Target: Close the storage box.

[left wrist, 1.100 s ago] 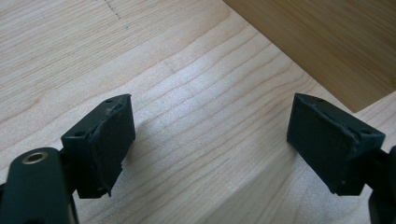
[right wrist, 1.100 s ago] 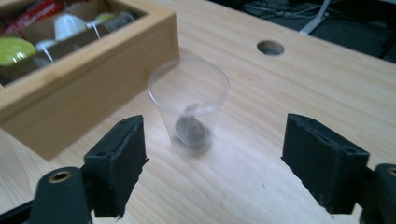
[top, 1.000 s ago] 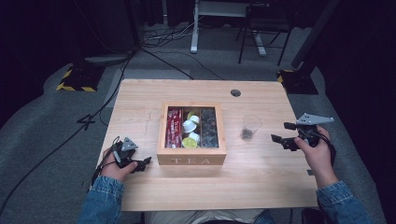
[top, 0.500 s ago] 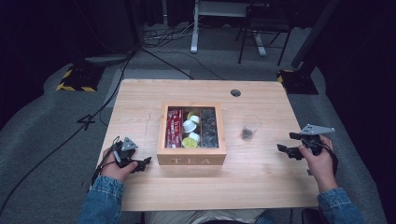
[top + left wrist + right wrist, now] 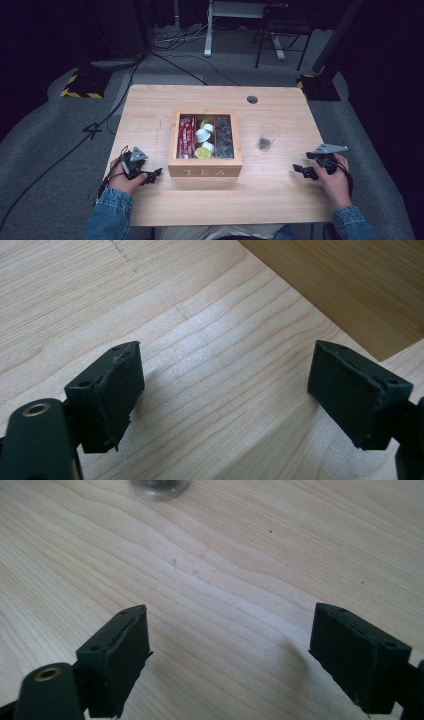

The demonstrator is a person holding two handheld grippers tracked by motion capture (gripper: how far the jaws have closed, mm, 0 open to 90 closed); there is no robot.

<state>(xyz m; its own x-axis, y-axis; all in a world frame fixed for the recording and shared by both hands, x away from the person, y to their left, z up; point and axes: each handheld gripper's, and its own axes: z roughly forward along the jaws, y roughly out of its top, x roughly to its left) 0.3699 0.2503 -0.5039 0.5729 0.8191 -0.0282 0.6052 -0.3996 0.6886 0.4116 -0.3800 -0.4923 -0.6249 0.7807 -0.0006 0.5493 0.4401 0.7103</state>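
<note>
Both grippers low at the near table corners, jaws spread wide, nothing between them. Left gripper (image 5: 149, 176) held in the left hand (image 5: 122, 175), just beside the near-left corner of the tea box (image 5: 205, 171), jaws pointing toward the box's front wall. Denim sleeve runs back to the table's near edge. Right gripper (image 5: 303, 170) held in the right hand (image 5: 336, 176) near the table's right edge, jaws pointing left across bare wood; grey plate on top.

Glass cup (image 5: 268, 137) stands upright on the table (image 5: 280, 200), between the box and the right gripper, apart from both; something dark at its bottom, too small to identify. Box is open, three compartments: red packets left, white and yellow-green pods middle, dark packets right.

Left gripper view: pads (image 5: 122, 390) wide over wood grain, the box's plain wooden wall (image 5: 360, 285) at upper right. Right gripper view: pads (image 5: 127, 652) equally wide, the cup's base (image 5: 159, 487) just cut by the top edge.
</note>
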